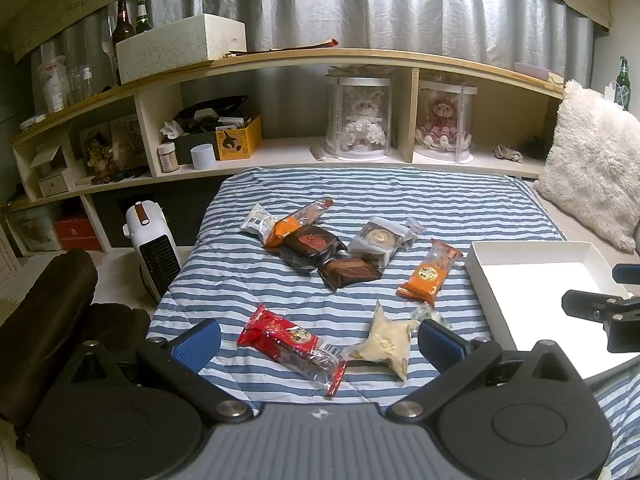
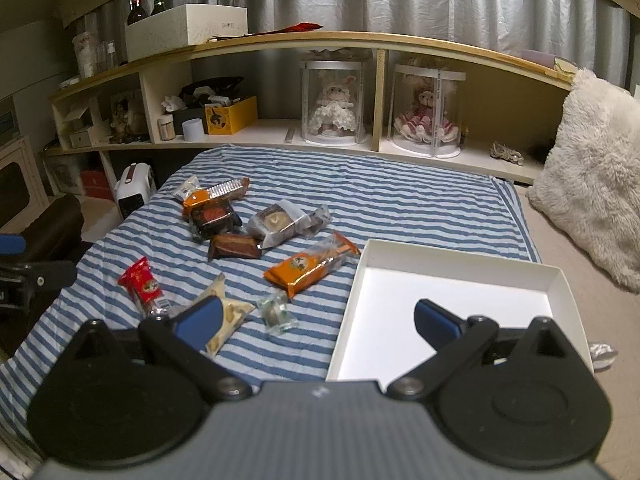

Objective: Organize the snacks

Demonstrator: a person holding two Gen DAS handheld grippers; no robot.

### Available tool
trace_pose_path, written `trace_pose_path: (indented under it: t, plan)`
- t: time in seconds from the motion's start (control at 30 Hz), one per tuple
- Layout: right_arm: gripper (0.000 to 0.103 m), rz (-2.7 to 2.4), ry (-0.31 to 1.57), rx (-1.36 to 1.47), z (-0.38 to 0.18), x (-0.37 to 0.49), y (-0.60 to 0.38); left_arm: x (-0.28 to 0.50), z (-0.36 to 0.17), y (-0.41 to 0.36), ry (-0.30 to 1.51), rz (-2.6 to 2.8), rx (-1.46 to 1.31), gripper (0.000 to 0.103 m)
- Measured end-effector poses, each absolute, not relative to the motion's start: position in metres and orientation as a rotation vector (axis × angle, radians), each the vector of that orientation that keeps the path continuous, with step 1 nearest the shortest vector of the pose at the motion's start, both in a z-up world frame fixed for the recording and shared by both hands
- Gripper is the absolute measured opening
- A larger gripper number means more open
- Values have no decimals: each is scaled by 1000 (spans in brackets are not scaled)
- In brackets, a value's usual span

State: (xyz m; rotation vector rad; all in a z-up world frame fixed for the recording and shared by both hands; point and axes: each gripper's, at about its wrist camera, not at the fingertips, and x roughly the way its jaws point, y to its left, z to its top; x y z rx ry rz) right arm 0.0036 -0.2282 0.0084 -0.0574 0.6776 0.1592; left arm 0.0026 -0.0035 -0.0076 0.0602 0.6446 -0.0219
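Left to right on your striped quilt [image 1: 400, 196]: your left gripper [image 1: 318, 340] hangs wide open and empty over the red pack [image 1: 286, 342] and the cream pack [image 1: 386, 340]. Beyond lie a heap of dark packs [image 1: 316, 246] and an orange pack [image 1: 430, 272]. Your right gripper [image 2: 316, 318], also wide and empty, straddles the near left edge of the white tray [image 2: 460, 268], which holds no snacks.

The blue-and-white striped quilted mat [image 1: 360, 196] carries scattered wrapped snacks, including a red packet [image 1: 290, 346], an orange packet [image 1: 430, 272] and a cream packet [image 1: 386, 342], plus a shallow white cardboard tray [image 2: 404, 252].
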Motion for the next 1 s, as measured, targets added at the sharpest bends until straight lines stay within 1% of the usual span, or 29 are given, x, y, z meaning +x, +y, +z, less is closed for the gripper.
trace_pose_path:
  t: [1.0]
  plan:
    - [102,163,686,-64,7,5,-227,3,-8,-5,646,-19,62,103]
